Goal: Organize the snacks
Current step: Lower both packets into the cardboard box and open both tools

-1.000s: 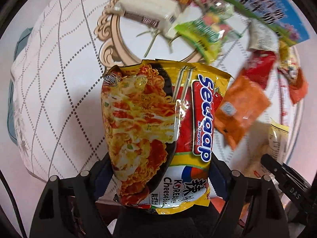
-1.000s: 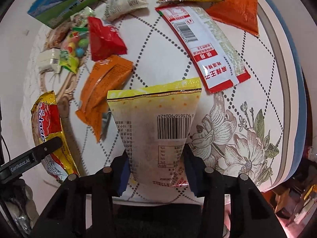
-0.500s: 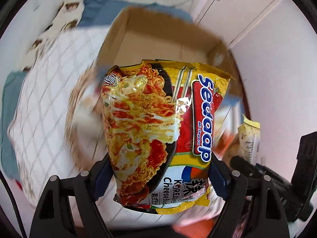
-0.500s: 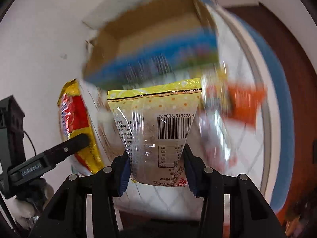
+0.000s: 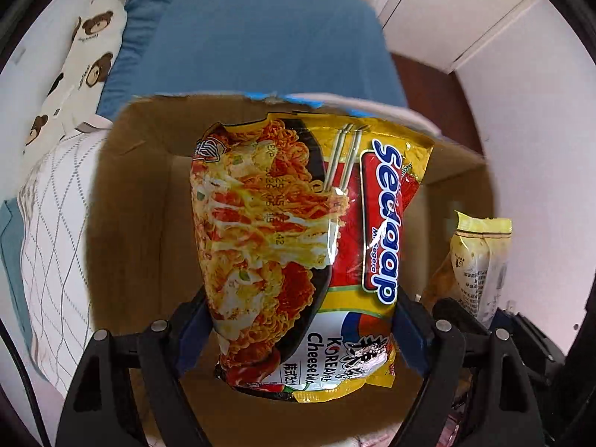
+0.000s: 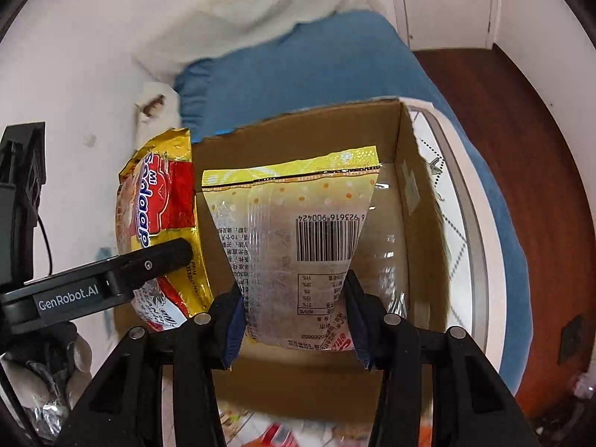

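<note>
My left gripper (image 5: 298, 327) is shut on a yellow and red Sedaap noodle packet (image 5: 298, 231) and holds it upright over the open cardboard box (image 5: 134, 193). My right gripper (image 6: 294, 320) is shut on a clear snack bag with a yellow top and a barcode (image 6: 294, 231), also over the box (image 6: 409, 186). The noodle packet (image 6: 160, 216) and the left gripper (image 6: 149, 264) show at the left of the right wrist view. The clear bag (image 5: 480, 257) shows at the right of the left wrist view.
The box stands on a table with a white patterned cloth (image 5: 52, 231). A blue bed (image 5: 260, 44) with a bear-print pillow (image 5: 78, 59) lies behind it. Wooden floor (image 6: 521, 149) is at the right. Loose snacks (image 6: 283, 432) lie in front of the box.
Both grippers have swung up from the snack-covered table to the open cardboard box. Each still holds its packet.
</note>
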The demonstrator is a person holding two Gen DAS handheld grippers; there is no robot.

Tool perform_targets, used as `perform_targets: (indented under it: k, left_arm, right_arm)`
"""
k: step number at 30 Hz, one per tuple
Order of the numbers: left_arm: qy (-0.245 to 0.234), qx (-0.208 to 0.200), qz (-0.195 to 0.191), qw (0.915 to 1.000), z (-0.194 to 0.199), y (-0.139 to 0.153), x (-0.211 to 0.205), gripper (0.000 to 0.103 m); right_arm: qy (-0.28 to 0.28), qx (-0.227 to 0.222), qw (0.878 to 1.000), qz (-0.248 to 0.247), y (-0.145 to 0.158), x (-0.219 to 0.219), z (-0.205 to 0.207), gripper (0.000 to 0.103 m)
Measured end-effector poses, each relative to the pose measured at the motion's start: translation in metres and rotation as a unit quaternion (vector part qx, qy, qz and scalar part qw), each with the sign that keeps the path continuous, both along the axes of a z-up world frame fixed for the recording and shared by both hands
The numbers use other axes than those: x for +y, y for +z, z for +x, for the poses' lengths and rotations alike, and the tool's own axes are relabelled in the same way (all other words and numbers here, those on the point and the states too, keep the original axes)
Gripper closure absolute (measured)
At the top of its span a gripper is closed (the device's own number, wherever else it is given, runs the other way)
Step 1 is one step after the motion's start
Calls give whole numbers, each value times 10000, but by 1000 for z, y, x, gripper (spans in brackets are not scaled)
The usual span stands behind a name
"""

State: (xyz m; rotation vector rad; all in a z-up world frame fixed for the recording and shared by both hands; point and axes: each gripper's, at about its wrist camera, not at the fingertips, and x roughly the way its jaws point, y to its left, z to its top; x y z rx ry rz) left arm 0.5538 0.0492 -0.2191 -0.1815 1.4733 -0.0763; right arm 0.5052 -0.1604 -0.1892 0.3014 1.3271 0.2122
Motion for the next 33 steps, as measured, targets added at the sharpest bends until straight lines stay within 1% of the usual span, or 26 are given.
perform_targets:
  k: [1,2,3,6,8,9,12,13,14,15,16,17,20,21,23,25,29,30,31,32,33]
  left_arm:
    - [-5,61,53,10000,0,0,-5,19]
    - [31,160,65,9998,6,-11,-3,19]
    - [77,226,80,9997,7,-19,-1,19]
    - [140,391,69,9991,17,-37,3,19]
    - [123,517,81,9986,13,-36,-9,19]
    - [150,598,90,9981,15,-41,-7,19]
    - [162,603,148,9979,19,-48,-1,19]
    - [171,598,210,9978,21,-46,-5,17]
    - [176,569,253,9979,21,-46,-4,15]
    - [187,534,256,9981,20,-43,-6,8]
    - [199,493,235,9983,19,-41,-5,5]
    - [206,461,222,9985,19,-38,-5,5]
    - [145,333,256,9990,14,-28,-7,5]
    - [113,281,316,9990,10,-23,-6,5]
    - [94,68,387,9992,1,-10,-9,5]
    - [115,-102,451,9989,-10,1,-10,5]
    - [121,-496,582,9970,-38,23,-13,5]
    - [128,-590,604,9963,-44,27,-15,5]
    - [131,-701,614,9956,-55,36,-8,5]
    - [113,-819,597,9948,-64,43,-10,5]
    - [104,-894,591,9942,-69,48,-5,5]
  right_arm:
    - [10,112,9999,-44,-10,3,10,53]
    - [40,196,9998,-86,-19,5,18,53]
    - [89,252,9995,-139,-35,8,30,53]
    - [153,385,9989,-236,-52,14,37,53]
    - [181,464,9985,-206,-56,14,37,53]
    - [207,517,9983,-182,-65,15,45,53]
    - [343,727,9968,-48,-85,21,54,52]
    - [364,801,9961,-10,-90,22,58,44]
    - [369,839,9958,-24,-96,23,63,31]
    - [418,816,9958,-28,-98,23,64,25]
    - [453,800,9957,-71,-99,23,65,15]
    - [457,779,9958,-115,-99,22,65,11]
    - [432,709,9965,-106,-93,19,62,11]
    - [427,678,9967,-143,-88,17,56,11]
    - [408,568,9972,-277,-81,15,50,11]
    - [365,525,9970,-431,-63,18,37,11]
    - [334,173,9964,-757,-41,17,16,11]
    - [328,68,9961,-820,-31,20,10,11]
    - [317,-33,9960,-835,-21,19,2,11]
    - [308,-94,9959,-840,-13,17,-5,11]
    - [298,-179,9956,-868,-9,17,-11,11]
